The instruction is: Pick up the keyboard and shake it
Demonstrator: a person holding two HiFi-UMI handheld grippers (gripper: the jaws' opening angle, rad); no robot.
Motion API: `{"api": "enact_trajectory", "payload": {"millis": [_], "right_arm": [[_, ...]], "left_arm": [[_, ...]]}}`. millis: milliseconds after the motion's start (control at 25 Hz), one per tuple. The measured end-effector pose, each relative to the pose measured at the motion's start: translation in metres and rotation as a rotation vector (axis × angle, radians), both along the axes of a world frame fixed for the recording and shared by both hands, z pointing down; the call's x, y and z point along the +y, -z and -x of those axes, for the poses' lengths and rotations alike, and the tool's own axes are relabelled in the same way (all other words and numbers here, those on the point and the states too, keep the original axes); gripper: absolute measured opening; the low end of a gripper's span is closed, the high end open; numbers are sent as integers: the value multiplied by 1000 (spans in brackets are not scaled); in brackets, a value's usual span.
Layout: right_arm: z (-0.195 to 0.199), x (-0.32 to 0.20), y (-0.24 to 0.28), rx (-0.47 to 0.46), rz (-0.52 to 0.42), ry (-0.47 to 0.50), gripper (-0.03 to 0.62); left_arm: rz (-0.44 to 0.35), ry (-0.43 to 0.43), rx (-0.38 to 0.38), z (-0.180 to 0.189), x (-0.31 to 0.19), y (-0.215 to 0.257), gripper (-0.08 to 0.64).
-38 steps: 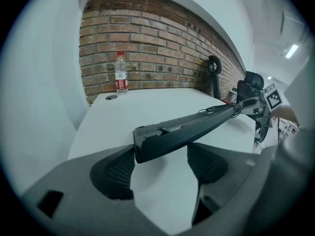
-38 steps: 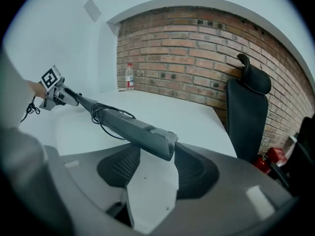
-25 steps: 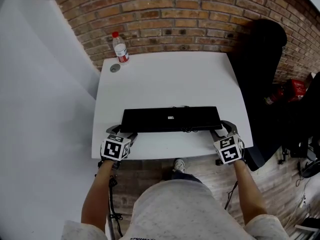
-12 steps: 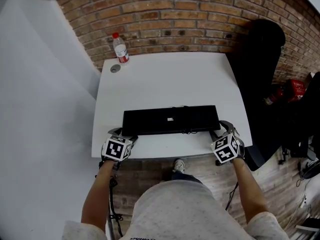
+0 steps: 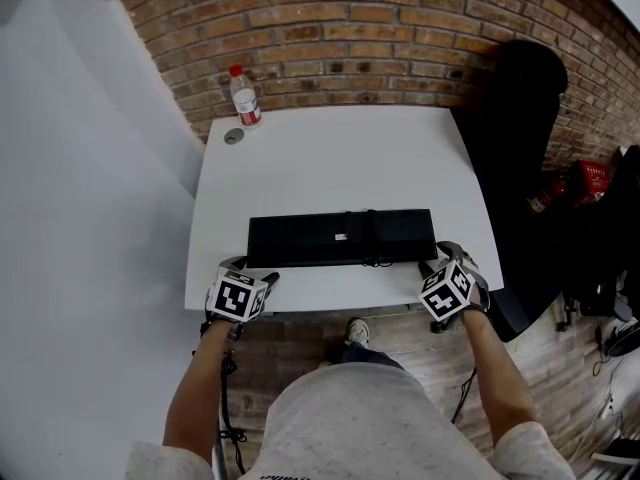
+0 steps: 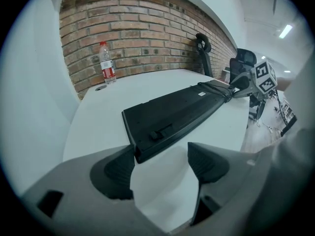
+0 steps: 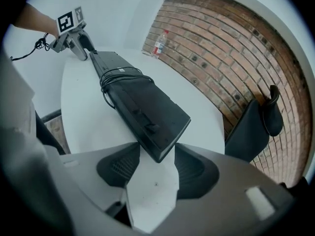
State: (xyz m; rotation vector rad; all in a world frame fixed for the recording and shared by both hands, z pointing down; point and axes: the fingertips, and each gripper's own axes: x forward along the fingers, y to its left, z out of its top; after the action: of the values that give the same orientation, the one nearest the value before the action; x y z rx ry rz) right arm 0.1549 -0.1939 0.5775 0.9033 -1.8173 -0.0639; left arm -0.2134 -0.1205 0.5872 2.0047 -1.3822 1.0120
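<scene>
Grips nothing in the left gripper [image 6: 161, 163]: jaws spread wide, a corner of the black keyboard [image 6: 177, 114] just at one pad. Shows the right gripper [image 7: 156, 167] likewise unclamped, jaws apart with the keyboard's other end poking between them. Finds the keyboard lying flat near the front edge of the white table [image 5: 330, 158].

Cannot see the keys of the keyboard [image 5: 340, 238], turned away from all three cameras, nor, in the head view, most of the jaws of the left gripper [image 5: 248, 273] and right gripper [image 5: 442, 260], covered there by the grippers' own tops. Cannot read the label on the water bottle [image 5: 244, 98], too small, or tell what the little grey disc [image 5: 234, 136] beside it is. Cannot follow the person [image 5: 340, 418] past the head view's bottom edge, or see the black chair [image 5: 520, 118] whole behind the table's [image 5: 330, 168] right edge.
</scene>
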Motion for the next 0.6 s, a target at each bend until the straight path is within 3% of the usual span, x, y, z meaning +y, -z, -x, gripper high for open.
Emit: {"api": "enact_trajectory", "payload": {"millis": [120,320,600], "right_arm": [[-2,8,3,1,1,-7,230],[7,24,16,-76,-14,-36,222],[35,44,47,-204,-73,-55,140]], "left_arm": [[-12,1,9,-3,6,3,339],[-50,21,42,-9,15,13,338],[-155,26,115,-33,22,46,269]]}}
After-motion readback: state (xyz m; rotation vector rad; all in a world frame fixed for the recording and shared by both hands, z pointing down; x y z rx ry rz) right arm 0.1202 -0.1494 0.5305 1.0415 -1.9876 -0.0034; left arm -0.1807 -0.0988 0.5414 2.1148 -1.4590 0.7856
